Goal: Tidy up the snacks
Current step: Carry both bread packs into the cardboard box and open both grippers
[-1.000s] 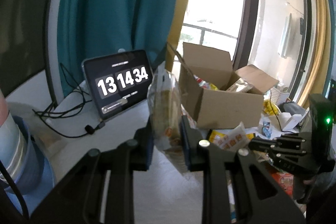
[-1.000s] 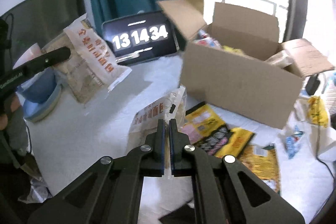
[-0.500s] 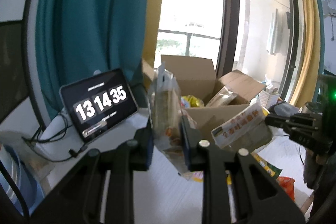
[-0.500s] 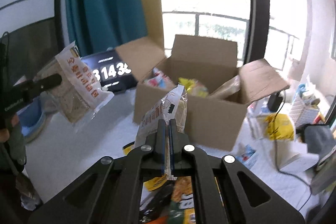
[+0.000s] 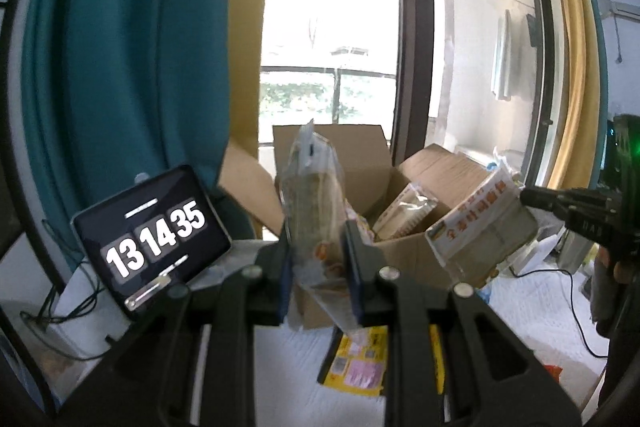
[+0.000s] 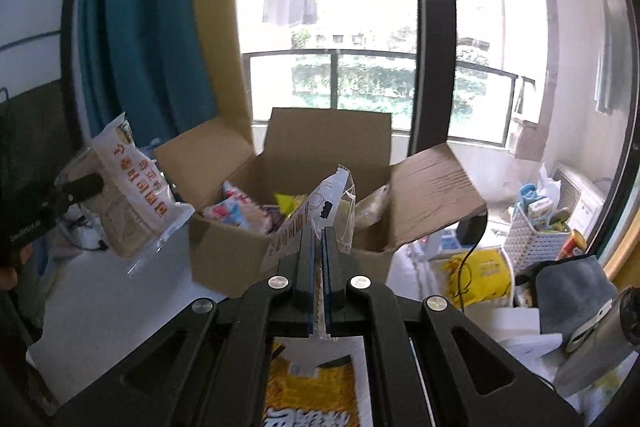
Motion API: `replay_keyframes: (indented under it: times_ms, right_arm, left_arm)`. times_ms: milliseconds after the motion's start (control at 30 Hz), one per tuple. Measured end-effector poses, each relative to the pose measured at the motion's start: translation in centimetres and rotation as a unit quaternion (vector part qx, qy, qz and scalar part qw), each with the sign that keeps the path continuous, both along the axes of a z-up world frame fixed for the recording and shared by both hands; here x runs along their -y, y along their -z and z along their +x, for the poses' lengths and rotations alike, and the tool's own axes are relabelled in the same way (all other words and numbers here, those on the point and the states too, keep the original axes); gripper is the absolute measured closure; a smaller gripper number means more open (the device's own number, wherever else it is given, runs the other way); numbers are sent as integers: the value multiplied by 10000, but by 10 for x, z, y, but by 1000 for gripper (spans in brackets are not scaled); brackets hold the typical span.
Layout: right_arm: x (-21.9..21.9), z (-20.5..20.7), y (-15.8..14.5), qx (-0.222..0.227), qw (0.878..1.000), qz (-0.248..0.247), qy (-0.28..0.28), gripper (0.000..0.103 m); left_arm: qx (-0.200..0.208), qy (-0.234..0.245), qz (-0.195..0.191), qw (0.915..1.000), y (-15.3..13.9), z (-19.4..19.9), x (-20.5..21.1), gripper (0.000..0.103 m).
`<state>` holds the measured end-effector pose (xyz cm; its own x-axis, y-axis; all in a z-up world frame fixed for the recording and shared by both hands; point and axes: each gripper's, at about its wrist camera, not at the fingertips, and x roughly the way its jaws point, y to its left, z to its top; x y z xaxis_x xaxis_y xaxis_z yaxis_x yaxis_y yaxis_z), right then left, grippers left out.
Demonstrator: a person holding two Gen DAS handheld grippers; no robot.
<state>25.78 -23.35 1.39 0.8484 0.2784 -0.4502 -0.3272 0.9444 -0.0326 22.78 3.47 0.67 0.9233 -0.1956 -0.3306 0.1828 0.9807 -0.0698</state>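
Two bread packets, carried toward cardboard box (image 6: 320, 187): left gripper (image 5: 320, 263) clamped one packet (image 5: 312, 203); right gripper (image 6: 319, 267) pinched another (image 6: 320, 215). Best released directly above the box opening, clear of its flaps.

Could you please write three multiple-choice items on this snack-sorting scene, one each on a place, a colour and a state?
1. Where does the tablet clock stand relative to the cardboard box in the left wrist view?
A. left of it
B. inside it
C. on top of it

2. What colour is the curtain behind the tablet clock?
A. red
B. teal
C. white

3. What is the state of the right gripper?
A. wide open, empty
B. shut on a bread packet
C. shut on a cup

Key: 1 A, the screen sits left of the box flaps. 2 B, the drape is plainly teal. 3 B, the packet's edge is pinched between its fingers.
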Motion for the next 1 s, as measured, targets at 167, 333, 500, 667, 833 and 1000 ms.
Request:
replay_keyframes:
  times_ms: [167, 333, 500, 667, 833, 1000]
  right_arm:
    - [8, 22, -9, 108, 9999, 6, 88, 100]
    - [7, 45, -22, 301, 9995, -58, 121, 100]
    - [5, 71, -28, 443, 9988, -146, 171, 100]
    - [3, 107, -15, 380, 9987, -193, 265, 100]
    - [3, 146, 24, -62, 9990, -222, 389, 100]
    - [8, 175, 74, -791, 9953, -196, 516, 100]
  left_arm:
    - [9, 158, 71, 9998, -3, 28, 11, 80]
    - [50, 254, 92, 9996, -7, 57, 21, 80]
    - [85, 299, 99, 9995, -7, 87, 28, 79]
    - [60, 296, 147, 9994, -1, 115, 39, 79]
    - [-205, 339, 72, 9992, 19, 147, 49, 79]
    - [-530, 493, 49, 9974, 33, 173, 60, 79]
